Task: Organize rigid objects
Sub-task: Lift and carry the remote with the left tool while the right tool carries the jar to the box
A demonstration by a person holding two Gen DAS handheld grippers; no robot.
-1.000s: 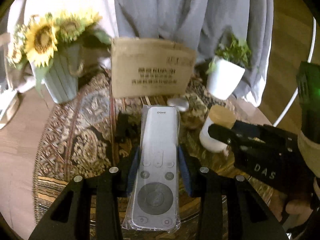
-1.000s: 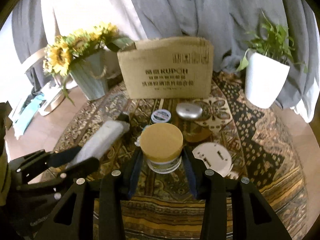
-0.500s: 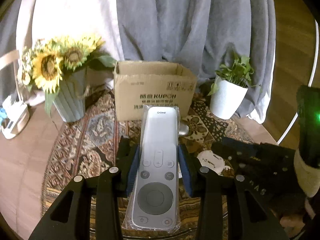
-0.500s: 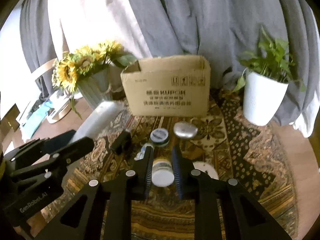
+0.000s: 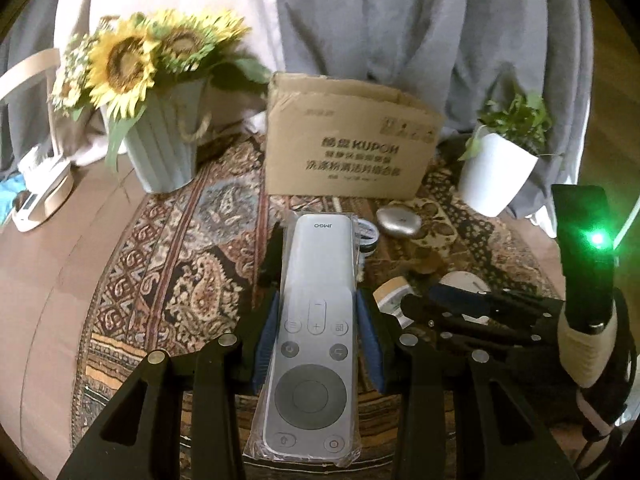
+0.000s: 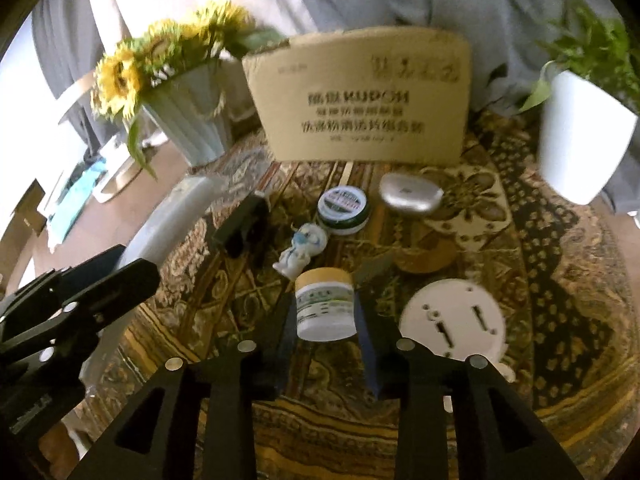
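Now our right gripper (image 6: 325, 316) has closed on the small jar (image 6: 325, 305), while our left gripper (image 5: 316, 344) still clamps the remote (image 5: 312, 336), so both can go to the cardboard box (image 6: 360, 100).

Silver-grey remote (image 5: 316, 320), tan-lidded white jar (image 6: 325, 304), brown paisley rug (image 5: 176, 280), perhaps green-banded tin (image 6: 344, 210).

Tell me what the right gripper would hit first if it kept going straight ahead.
Probably the little figurine on the rug just beyond the jar held by the right gripper; depth is uncertain.
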